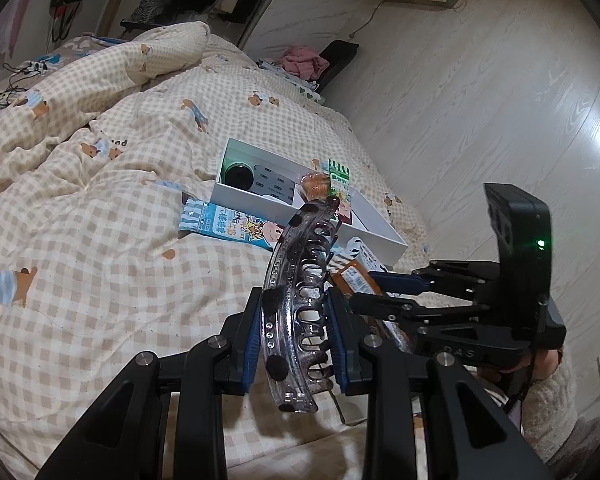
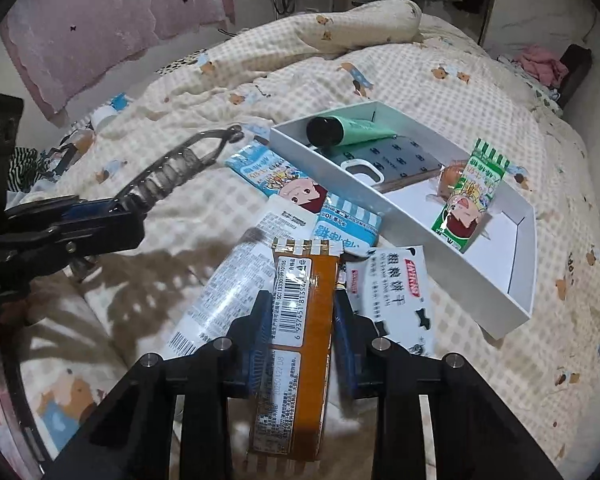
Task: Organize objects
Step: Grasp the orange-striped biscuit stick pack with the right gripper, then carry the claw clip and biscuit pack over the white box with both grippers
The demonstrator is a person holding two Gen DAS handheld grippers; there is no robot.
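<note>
Left tongs (image 1: 296, 336): clamped on clear hair claw (image 1: 296, 280).
Right tongs (image 2: 302, 336): closed on orange packet (image 2: 300, 320).
White box (image 2: 520, 272): green tube (image 2: 352, 128), phone case (image 2: 396, 156), green snack packet (image 2: 468, 200).

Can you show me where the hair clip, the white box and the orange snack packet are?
hair clip (image 1: 296, 300), left wrist view, its curved middle.
white box (image 2: 384, 200), right wrist view, its near side wall.
orange snack packet (image 2: 300, 320), right wrist view, its middle.

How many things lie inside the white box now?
4 seen: a green tube with black cap, a dark patterned phone case, a round orange snack, a green cartoon snack packet leaning on the white box wall. Others may be hidden.
</note>
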